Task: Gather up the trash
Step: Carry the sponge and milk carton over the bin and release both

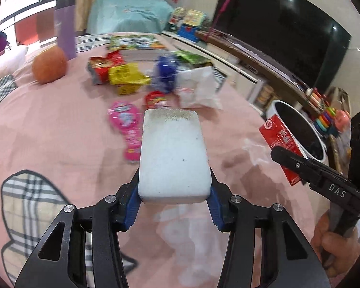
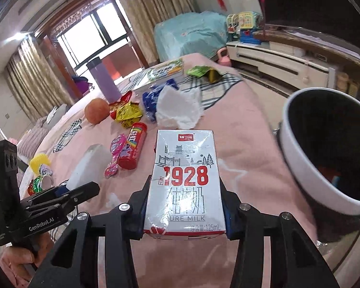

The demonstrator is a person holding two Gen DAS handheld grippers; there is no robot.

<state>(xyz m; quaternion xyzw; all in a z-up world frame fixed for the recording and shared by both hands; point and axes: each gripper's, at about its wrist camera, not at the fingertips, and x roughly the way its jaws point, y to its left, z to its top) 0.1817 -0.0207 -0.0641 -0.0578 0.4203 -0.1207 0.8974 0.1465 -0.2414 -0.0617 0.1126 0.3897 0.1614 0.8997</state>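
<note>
Pink bedspread (image 1: 60,144) | left claw (image 1: 175,192) pinching white block (image 1: 172,158) | right claw (image 2: 184,206) pinching milk carton (image 2: 184,180), both tilted down

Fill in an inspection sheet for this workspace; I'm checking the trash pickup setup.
Surface: pink bedspread with plaid patches.
Job's things: white foam block and milk carton, both held; bin at the bed's edge.
Clutter: wrappers, tissue, candy tube, orange, purple bottle.
Grippers: left gripper shut on the block; right gripper shut on the carton.
Cables: nothing seen.
Surroundings: television, curtains, window.
</note>
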